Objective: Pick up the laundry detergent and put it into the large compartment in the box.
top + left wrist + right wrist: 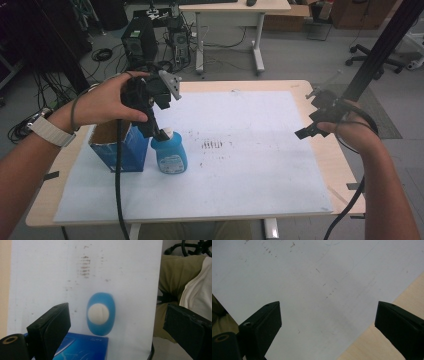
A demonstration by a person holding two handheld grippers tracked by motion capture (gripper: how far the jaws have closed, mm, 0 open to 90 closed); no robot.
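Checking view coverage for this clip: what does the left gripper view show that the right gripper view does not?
Left gripper view alone: the blue bottle with its white cap, seen from above between wide-apart fingers, the blue box beside it, and dark smudges on the sheet. Right gripper view alone: the bare wooden table edge. Both: the white sheet and open black fingers.

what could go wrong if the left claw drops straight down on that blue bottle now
1. The blue bottle stands right beside the blue box, so a finger of the open left claw may strike the box instead of sliding past the bottle.
2. The claw is above the white cap; a grip on the cap alone might slip or tip the upright bottle.
3. The right claw hangs open, far over the white sheet, too distant to steady anything.
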